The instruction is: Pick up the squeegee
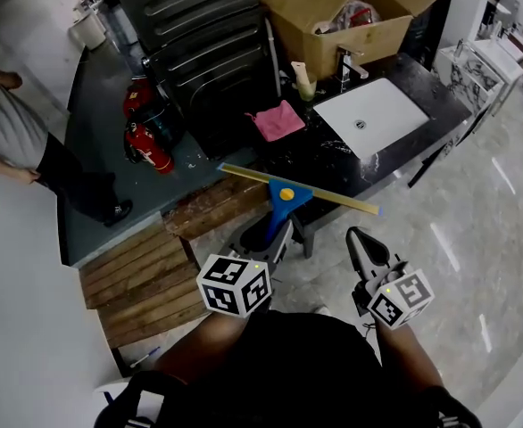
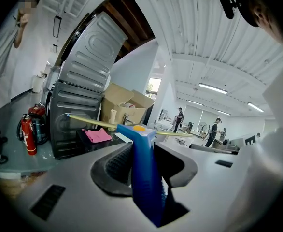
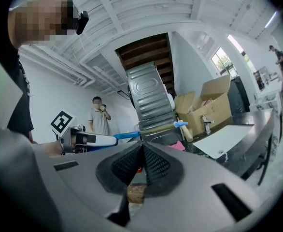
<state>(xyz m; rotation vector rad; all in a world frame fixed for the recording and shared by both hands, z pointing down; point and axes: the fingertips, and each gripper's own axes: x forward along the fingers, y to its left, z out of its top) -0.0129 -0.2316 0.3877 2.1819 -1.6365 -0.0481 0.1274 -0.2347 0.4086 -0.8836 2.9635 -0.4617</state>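
The squeegee (image 1: 287, 195) has a blue handle and a long yellow blade that lies crosswise in the air in front of the black counter. My left gripper (image 1: 276, 230) is shut on its handle. In the left gripper view the blue handle (image 2: 140, 144) stands upright between the two black pads (image 2: 116, 164), and the blade runs across behind it. My right gripper (image 1: 357, 237) hovers to the right of the squeegee, apart from it. Its jaws (image 3: 142, 152) meet at the tip with nothing between them. The right gripper view shows the squeegee (image 3: 127, 135) off to the left.
A black counter (image 1: 319, 154) holds a white sink (image 1: 373, 114), a faucet (image 1: 347, 64), a pink cloth (image 1: 277, 120) and a cardboard box (image 1: 351, 20). A dark metal unit (image 1: 203, 47) and red fire extinguishers (image 1: 145, 136) stand left of it. Wooden planks (image 1: 145, 279) lie below; a person (image 1: 16, 136) stands far left.
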